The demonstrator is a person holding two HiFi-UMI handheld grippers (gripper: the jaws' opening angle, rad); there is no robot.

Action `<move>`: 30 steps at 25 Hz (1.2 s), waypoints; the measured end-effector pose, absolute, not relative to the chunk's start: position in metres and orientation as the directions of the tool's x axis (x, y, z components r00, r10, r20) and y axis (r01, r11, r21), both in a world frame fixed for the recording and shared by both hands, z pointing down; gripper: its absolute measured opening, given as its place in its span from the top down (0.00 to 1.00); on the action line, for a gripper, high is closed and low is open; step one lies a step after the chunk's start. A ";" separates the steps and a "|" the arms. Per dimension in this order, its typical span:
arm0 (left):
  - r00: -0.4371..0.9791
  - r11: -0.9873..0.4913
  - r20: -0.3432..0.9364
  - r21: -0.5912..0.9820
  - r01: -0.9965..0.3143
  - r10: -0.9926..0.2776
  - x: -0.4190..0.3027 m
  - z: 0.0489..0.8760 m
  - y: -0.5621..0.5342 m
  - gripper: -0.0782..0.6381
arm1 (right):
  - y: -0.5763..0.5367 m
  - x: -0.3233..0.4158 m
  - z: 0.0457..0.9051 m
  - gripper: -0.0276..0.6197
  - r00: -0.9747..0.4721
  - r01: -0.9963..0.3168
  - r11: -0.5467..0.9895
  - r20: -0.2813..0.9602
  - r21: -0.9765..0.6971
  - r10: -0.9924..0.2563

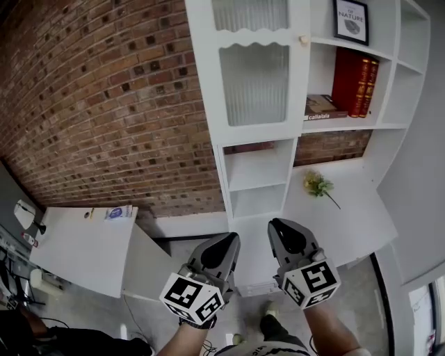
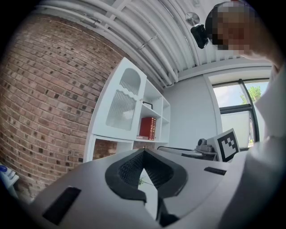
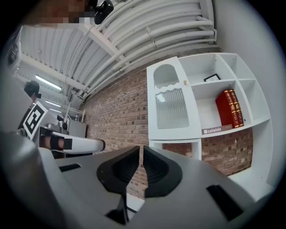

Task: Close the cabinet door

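Note:
The white cabinet door [image 1: 256, 76], with ribbed glass panes and a small knob [image 1: 304, 39], lies flush with the shelf unit's front. It also shows in the left gripper view [image 2: 123, 105] and the right gripper view [image 3: 172, 105]. Both grippers hang low in the head view, well back from the cabinet and touching nothing. My left gripper [image 1: 229, 240] points toward the shelves with its tips together and nothing in it [image 2: 143, 150]. The jaws of my right gripper [image 1: 278, 226] stand almost together, with a thin slit between the pads and nothing inside [image 3: 143, 147].
Red books [image 1: 354, 76] and a flat-lying book fill the open shelf right of the door, with a framed print [image 1: 351, 19] above. A flower sprig [image 1: 318, 184] lies on the white counter [image 1: 361, 215]. A white desk [image 1: 83, 247] stands left, against the brick wall [image 1: 104, 97].

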State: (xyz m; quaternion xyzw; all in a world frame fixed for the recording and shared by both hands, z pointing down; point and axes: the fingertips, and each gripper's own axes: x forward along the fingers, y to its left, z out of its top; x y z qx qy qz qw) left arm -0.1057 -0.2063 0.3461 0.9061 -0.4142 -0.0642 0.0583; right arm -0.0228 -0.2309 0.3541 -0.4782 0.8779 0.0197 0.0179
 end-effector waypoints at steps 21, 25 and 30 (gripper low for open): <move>0.672 -0.680 -0.110 0.156 -0.716 -0.732 -0.126 0.341 -0.125 0.88 | -0.129 -0.065 0.351 0.93 -0.566 -0.824 0.566 -0.058 0.010 -0.823; 0.665 -0.674 -0.112 0.150 -0.724 -0.739 -0.130 0.335 -0.123 0.88 | -0.127 -0.069 0.348 0.93 -0.569 -0.822 0.570 -0.061 0.010 -0.820; 0.662 -0.670 -0.107 0.146 -0.728 -0.742 -0.136 0.336 -0.126 0.88 | -0.129 -0.075 0.348 0.93 -0.577 -0.817 0.577 -0.055 0.015 -0.815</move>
